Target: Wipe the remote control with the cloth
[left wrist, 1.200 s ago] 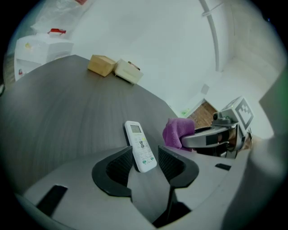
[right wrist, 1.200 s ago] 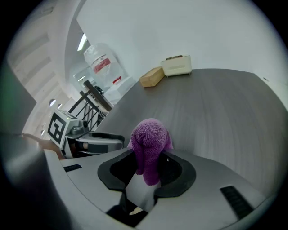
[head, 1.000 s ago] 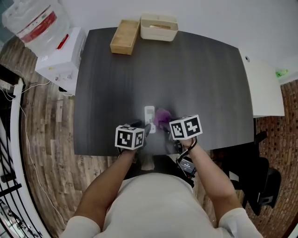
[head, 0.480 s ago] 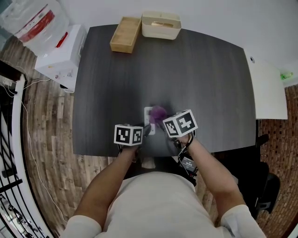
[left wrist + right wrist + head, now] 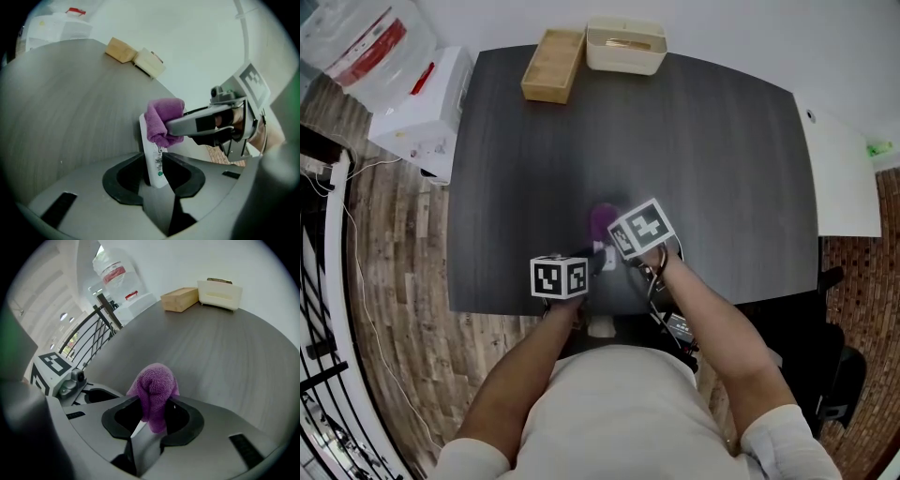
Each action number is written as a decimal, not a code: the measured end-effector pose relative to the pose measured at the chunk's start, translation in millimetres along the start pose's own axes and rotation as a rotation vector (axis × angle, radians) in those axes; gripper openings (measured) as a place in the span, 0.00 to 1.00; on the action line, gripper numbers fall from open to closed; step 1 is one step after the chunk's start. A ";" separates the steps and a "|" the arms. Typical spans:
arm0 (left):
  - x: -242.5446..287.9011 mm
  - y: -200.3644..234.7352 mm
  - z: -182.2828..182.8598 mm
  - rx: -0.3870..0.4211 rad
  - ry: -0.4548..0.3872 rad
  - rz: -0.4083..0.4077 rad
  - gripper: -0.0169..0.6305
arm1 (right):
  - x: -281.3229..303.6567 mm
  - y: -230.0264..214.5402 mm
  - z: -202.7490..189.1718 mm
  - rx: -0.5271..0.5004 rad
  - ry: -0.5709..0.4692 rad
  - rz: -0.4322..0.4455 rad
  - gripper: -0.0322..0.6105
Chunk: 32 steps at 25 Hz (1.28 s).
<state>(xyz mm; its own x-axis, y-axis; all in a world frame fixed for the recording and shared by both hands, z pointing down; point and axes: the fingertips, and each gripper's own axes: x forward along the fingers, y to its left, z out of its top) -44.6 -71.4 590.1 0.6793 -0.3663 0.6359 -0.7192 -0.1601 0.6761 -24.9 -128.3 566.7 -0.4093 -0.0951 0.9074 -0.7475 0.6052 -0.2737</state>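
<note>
A white remote control (image 5: 153, 154) stands tilted between the jaws of my left gripper (image 5: 153, 171), which is shut on its near end; those jaws have just been closing on it. My right gripper (image 5: 153, 414) is shut on a bunched purple cloth (image 5: 154, 390). The cloth (image 5: 163, 119) presses on the remote's far end. In the head view both grippers meet near the table's front edge, the cloth (image 5: 602, 217) just beyond the right gripper (image 5: 609, 230), and the left gripper (image 5: 592, 258) is beside it. Most of the remote is hidden there.
The dark table (image 5: 722, 169) carries a wooden box (image 5: 553, 66) and a cream tray (image 5: 625, 49) at its far edge. A water bottle (image 5: 366, 42) on a white dispenser (image 5: 422, 112) stands at the far left. A white side table (image 5: 844, 169) is on the right.
My right gripper has carried the cloth to the left and farther along the remote, rolling as it went. The left gripper has stayed in place.
</note>
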 end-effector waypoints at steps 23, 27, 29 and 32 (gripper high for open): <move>-15.9 -4.3 15.5 0.046 -0.047 -0.088 0.22 | -37.3 -34.6 -13.2 -0.165 -0.001 -0.237 0.24; -20.1 6.3 60.9 0.154 -0.039 -0.071 0.22 | -38.3 -10.1 -14.6 -0.238 -0.005 -0.173 0.24; -11.5 7.9 80.4 0.227 0.007 -0.055 0.22 | -35.6 2.7 -16.3 -0.278 0.013 -0.146 0.24; 5.4 10.7 94.9 0.333 0.097 -0.013 0.21 | -30.2 16.2 -22.2 -0.308 0.074 -0.110 0.24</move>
<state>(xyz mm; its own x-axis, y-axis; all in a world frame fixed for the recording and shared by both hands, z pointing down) -62.4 -162.1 565.5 0.6876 -0.2758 0.6716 -0.7078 -0.4606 0.5355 -13.1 -98.0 541.9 -0.2872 -0.1223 0.9500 -0.5871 0.8061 -0.0737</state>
